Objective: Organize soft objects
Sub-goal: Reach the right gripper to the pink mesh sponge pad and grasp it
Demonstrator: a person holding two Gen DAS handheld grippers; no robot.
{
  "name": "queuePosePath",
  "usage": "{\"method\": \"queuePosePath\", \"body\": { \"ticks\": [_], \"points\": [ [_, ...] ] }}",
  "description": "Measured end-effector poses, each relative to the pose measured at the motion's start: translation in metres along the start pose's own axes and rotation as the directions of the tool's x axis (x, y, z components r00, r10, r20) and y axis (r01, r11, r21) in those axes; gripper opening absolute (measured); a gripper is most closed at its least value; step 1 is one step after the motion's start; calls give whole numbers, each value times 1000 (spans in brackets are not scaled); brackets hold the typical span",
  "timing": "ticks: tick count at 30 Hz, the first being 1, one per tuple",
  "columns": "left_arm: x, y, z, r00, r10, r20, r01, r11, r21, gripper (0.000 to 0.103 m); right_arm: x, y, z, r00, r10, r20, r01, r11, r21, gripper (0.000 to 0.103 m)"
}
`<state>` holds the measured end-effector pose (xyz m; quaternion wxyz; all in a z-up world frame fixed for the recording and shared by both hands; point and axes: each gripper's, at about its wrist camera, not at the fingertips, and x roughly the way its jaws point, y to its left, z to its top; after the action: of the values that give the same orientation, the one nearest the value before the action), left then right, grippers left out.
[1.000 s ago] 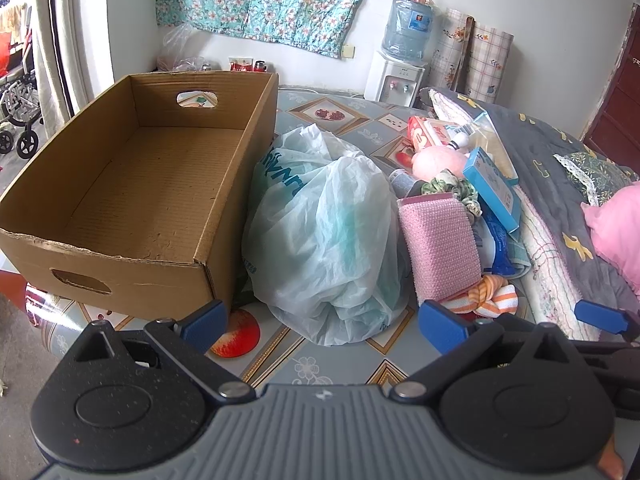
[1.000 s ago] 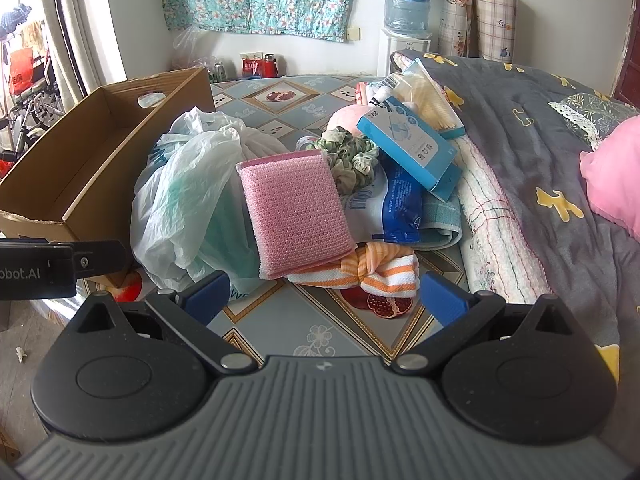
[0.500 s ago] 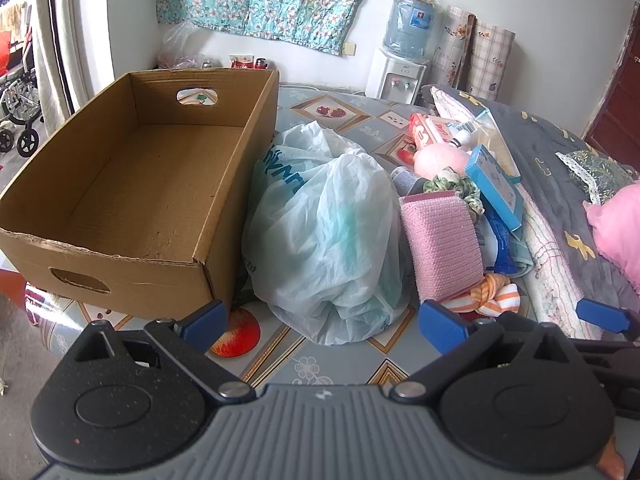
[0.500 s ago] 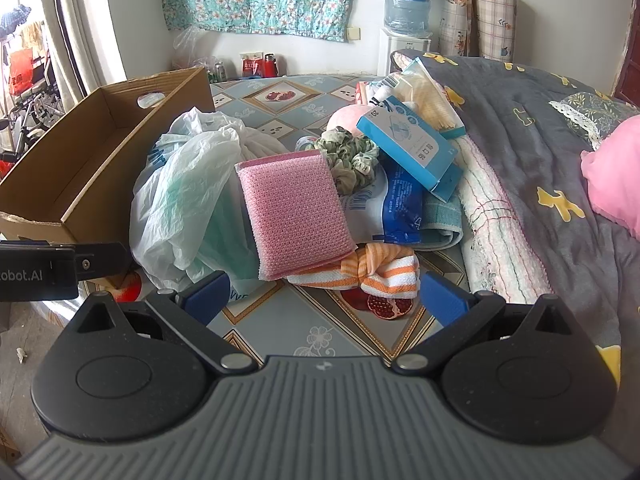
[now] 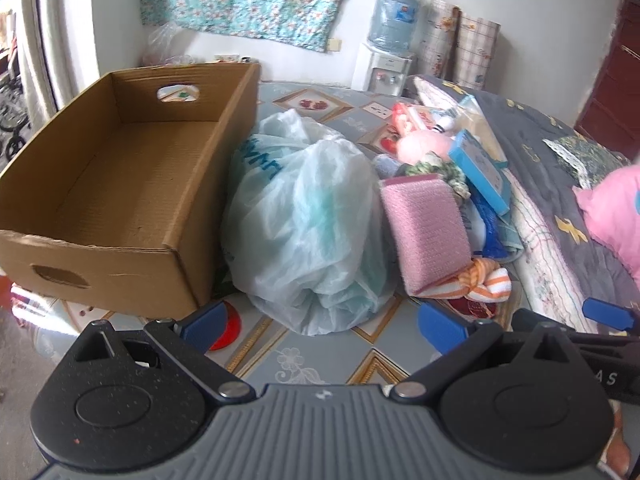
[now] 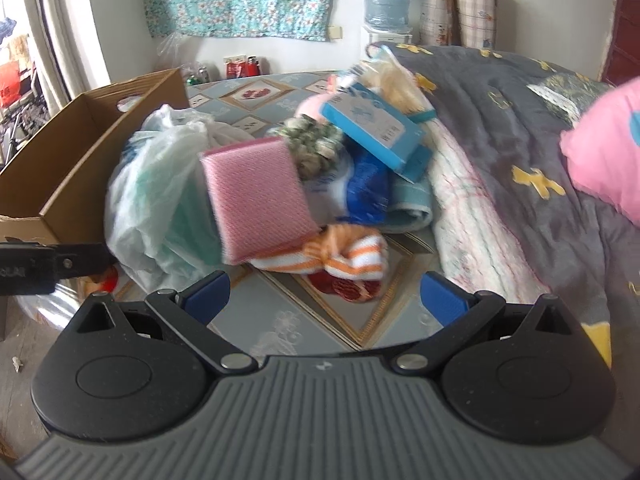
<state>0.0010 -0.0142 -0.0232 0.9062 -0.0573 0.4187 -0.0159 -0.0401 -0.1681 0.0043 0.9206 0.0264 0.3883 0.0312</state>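
An empty cardboard box (image 5: 120,184) (image 6: 84,152) stands at the left on the patterned mat. Beside it slumps a pale plastic bag (image 5: 308,224) (image 6: 160,200). A pink sponge pad (image 5: 426,228) (image 6: 256,196) leans on the pile, over an orange-and-white striped cloth (image 5: 480,280) (image 6: 340,258). Behind lie a green scrunchie (image 5: 440,170) (image 6: 316,144) and a light-blue carton (image 5: 480,172) (image 6: 376,124). My left gripper (image 5: 322,324) is open, just short of the bag. My right gripper (image 6: 324,298) is open, a little before the striped cloth. Neither holds anything.
A grey quilt (image 6: 520,120) and a pink pillow (image 5: 616,216) (image 6: 608,148) fill the right side. A water dispenser (image 5: 386,52) and fabric rolls (image 5: 460,44) stand at the back wall. The other gripper's blue tip (image 5: 608,314) shows at the right in the left wrist view.
Both grippers have moved forward toward the pile, so the bag, the sponge pad and the striped cloth look nearer. The right wrist view is motion-blurred. Nothing was picked up.
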Motion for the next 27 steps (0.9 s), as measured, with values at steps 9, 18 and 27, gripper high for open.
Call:
{"method": "queuePosePath", "body": {
  "ticks": [9,18,27],
  "points": [
    [9,-16,-8,985,-158,63,153,986,73,102,-2,-54,-4,996,55,71,-61,994,85,102],
    [29,-50,7,965,-223,140,191,958,214,83,41,-58,58,939,333,87,-338,940,41,95],
    [79,-67,27,981,-194,25,182,952,246,65,110,-40,78,874,485,-32,-485,874,-23,65]
  ]
}}
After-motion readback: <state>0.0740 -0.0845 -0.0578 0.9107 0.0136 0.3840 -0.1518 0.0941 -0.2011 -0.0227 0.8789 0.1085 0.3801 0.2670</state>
